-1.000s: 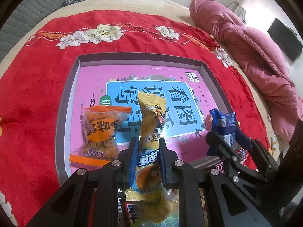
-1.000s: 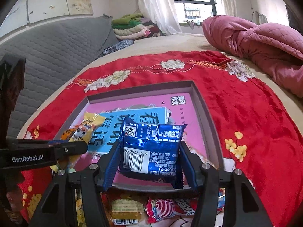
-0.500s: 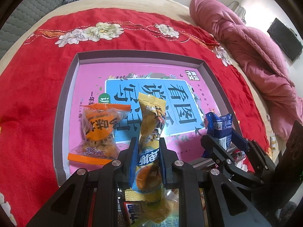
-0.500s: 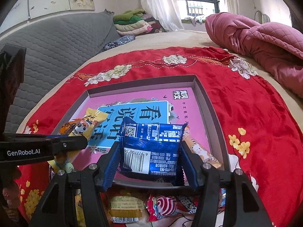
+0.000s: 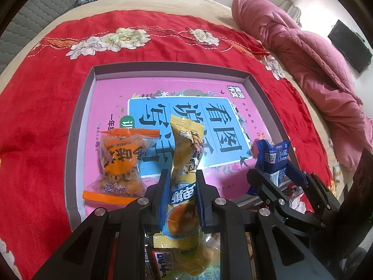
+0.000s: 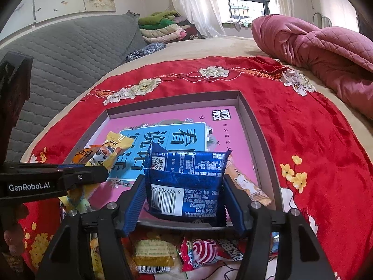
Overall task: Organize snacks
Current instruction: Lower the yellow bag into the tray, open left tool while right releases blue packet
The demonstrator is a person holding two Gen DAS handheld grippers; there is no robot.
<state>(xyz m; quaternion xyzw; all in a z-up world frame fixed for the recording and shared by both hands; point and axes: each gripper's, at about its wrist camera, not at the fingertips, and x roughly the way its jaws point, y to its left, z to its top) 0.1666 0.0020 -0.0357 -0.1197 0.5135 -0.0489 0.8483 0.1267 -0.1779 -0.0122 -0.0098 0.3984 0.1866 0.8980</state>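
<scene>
A shallow grey-rimmed tray with a pink and blue printed bottom lies on a red flowered cloth. My left gripper is shut on a long yellow snack packet, held upright over the tray's near edge. An orange snack packet lies in the tray just left of it. At the right, my right gripper grips a blue packet. In the right wrist view, that gripper is shut on the blue packet above the tray's near rim. A cat-printed packet lies inside, at the right.
Loose snacks lie on the cloth in front of the tray, among them a red lollipop packet and a pale yellow packet. A pink quilt is heaped at the right and a grey quilted headboard stands at the left.
</scene>
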